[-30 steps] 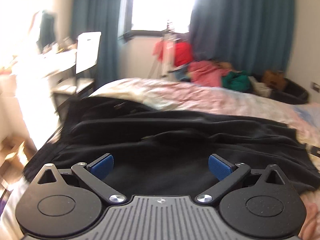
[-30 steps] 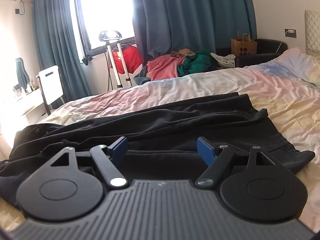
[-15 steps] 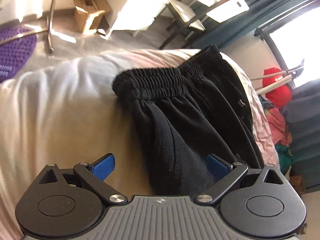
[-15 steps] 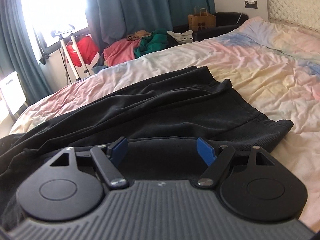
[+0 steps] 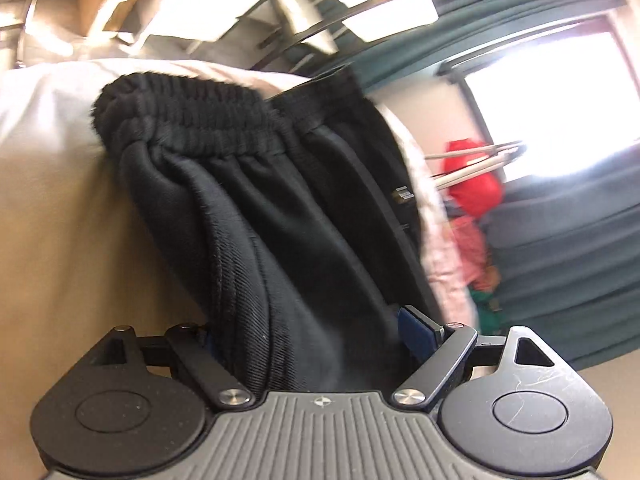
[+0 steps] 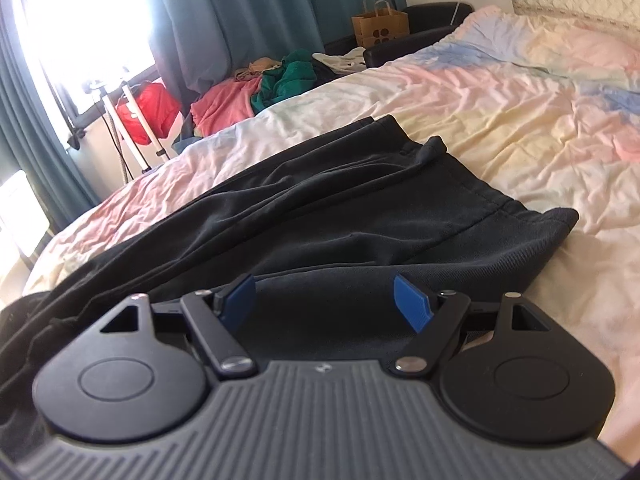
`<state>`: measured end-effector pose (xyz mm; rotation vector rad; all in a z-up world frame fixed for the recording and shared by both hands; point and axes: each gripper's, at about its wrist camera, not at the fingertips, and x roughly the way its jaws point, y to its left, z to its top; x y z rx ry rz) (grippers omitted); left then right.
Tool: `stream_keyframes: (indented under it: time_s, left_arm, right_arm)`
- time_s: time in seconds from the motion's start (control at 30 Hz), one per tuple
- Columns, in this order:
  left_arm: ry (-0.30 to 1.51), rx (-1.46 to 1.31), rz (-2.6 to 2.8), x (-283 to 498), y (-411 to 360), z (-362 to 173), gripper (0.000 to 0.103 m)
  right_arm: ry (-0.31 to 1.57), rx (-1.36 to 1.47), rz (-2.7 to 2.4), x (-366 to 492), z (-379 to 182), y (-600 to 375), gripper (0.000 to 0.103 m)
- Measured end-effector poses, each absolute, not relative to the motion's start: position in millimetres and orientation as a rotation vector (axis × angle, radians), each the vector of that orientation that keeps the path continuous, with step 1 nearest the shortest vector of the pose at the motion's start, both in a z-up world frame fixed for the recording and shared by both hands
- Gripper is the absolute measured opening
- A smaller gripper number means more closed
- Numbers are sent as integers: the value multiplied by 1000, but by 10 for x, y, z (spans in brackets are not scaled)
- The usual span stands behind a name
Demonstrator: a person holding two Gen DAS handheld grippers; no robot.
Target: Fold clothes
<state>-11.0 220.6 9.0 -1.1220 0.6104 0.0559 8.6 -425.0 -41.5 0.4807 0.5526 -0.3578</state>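
Black trousers (image 6: 320, 216) are lying lengthwise on the bed (image 6: 500, 120), unfolded; left claw (image 5: 308, 336) straddling fabric, right claw (image 6: 324, 300) gaping at six o'clock.

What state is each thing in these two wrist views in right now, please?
black trousers: lying lengthwise on the bed, creased, not yet folded
elastic waistband: bunched near the bed edge
left gripper: open, trouser fabric between its fingers
right gripper: open, low over the leg end
bedsheet: wrinkled
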Motion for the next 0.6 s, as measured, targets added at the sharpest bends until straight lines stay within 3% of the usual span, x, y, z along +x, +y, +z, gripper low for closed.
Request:
stream_keyframes:
  time_s: [0.1,0.4,0.6]
  left_arm:
    - [526,-1166,11,-217,2181,148,85]
    - [740,-1163,175,-241,2194,-51,84]
    - [747,-1201,151,-262,2220,-89,80]
  right_arm:
    - [548,518,-355,42,-421,-4281,78]
    - [561,602,-391,2,-485,-4393,78]
    - [573,675,-392,-3,-544,-4481,78]
